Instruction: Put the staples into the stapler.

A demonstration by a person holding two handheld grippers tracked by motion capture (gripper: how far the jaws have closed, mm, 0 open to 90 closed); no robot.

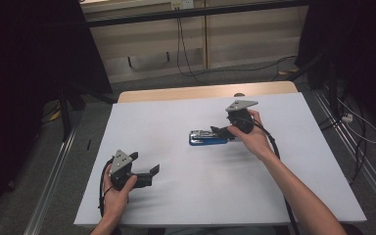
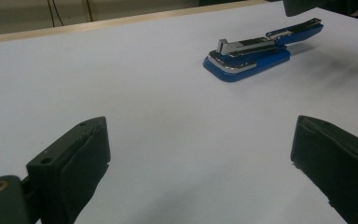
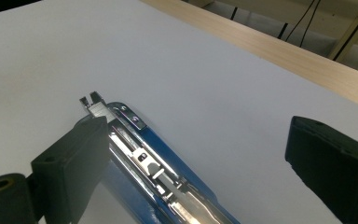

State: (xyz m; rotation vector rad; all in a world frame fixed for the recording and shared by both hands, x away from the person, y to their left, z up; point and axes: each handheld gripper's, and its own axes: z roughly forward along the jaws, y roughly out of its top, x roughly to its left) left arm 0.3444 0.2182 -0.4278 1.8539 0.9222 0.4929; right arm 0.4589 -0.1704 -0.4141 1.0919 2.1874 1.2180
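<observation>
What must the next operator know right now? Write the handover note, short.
Left tongs: open, held low over the table near its front left, nothing in them.
Right tongs: open, at the stapler, one jaw beside its metal top, not clamped.
Stapler: lies flat mid-table, blue base, its top arm raised a little.
Done: right tongs brought to the stapler.
Left: close on it and carry on; nothing is gripped yet.
</observation>
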